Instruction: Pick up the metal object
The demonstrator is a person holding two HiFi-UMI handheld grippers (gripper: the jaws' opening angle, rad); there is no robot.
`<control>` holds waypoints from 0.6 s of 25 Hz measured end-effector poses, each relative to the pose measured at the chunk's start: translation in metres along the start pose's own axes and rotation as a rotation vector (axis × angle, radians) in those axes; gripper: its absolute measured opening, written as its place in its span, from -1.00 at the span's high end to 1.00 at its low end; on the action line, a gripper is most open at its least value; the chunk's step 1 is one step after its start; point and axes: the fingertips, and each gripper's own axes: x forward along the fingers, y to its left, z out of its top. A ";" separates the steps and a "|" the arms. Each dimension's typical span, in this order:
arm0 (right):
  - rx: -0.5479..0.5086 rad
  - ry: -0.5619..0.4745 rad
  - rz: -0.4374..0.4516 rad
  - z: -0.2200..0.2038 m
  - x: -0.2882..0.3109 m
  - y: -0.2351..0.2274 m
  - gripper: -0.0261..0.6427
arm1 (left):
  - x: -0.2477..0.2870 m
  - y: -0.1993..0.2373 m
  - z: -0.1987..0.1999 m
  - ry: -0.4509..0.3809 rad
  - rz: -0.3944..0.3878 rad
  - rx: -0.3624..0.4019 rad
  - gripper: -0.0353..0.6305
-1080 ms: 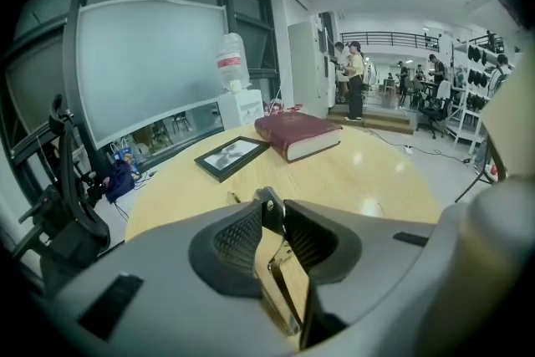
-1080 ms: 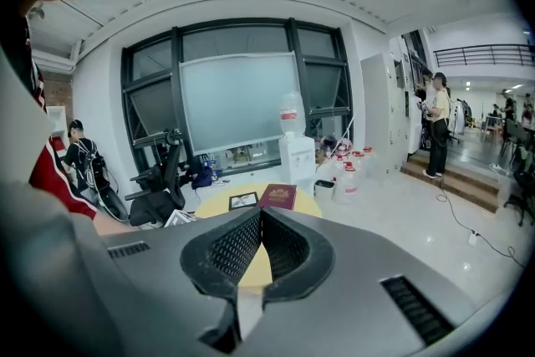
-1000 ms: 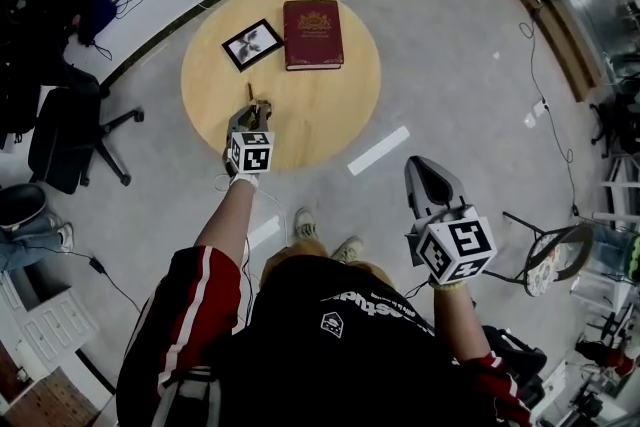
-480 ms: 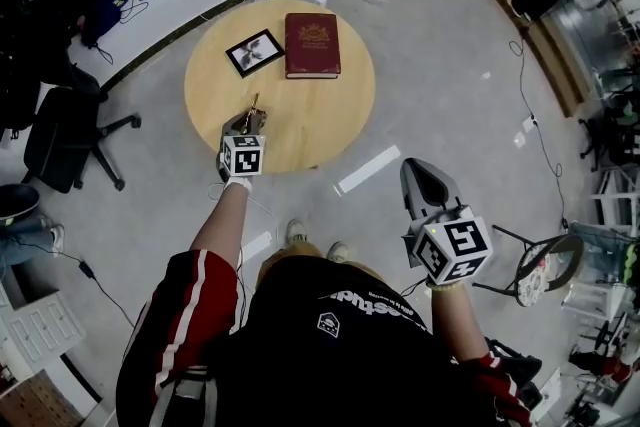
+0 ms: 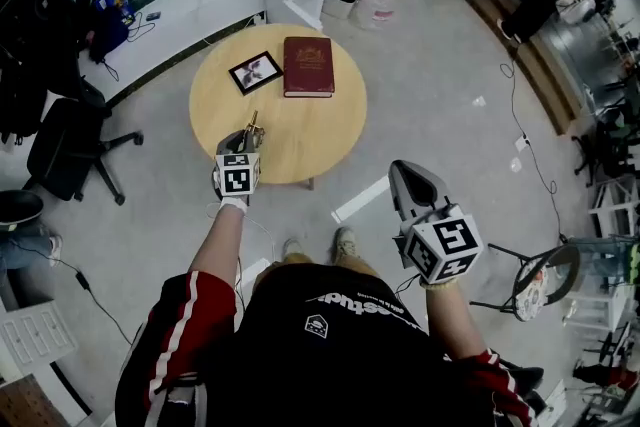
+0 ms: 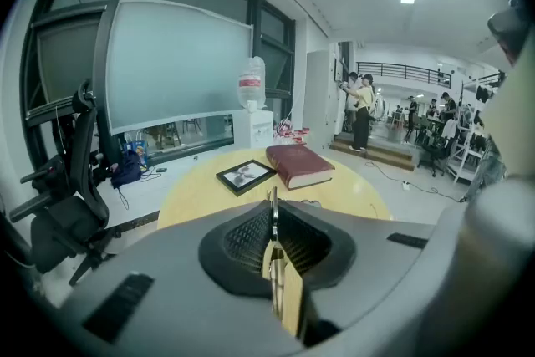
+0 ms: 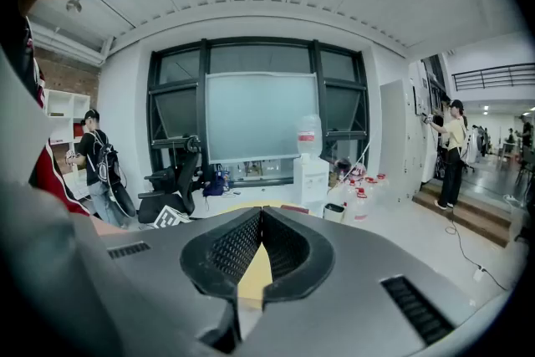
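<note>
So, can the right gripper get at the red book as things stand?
Probably yes: the right gripper is shut on nothing, and no thing stands between it and the red book on the round table.

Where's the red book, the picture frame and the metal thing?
red book point(image 5: 308, 66), head view, middle of its cover.
picture frame point(image 5: 255, 72), head view, its middle.
metal thing point(image 6: 272, 209), left gripper view, its thin upper end.
</note>
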 end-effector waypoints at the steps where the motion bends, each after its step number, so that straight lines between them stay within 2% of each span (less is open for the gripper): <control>1: -0.004 -0.008 0.003 0.002 -0.002 -0.001 0.83 | -0.007 -0.004 0.008 -0.015 -0.009 -0.004 0.79; 9: -0.036 -0.041 0.051 0.015 0.007 -0.002 0.83 | -0.058 -0.029 0.081 -0.136 -0.068 0.001 0.80; 15: -0.052 -0.079 0.069 0.033 0.005 -0.009 0.83 | -0.107 -0.059 0.133 -0.231 -0.124 0.052 0.80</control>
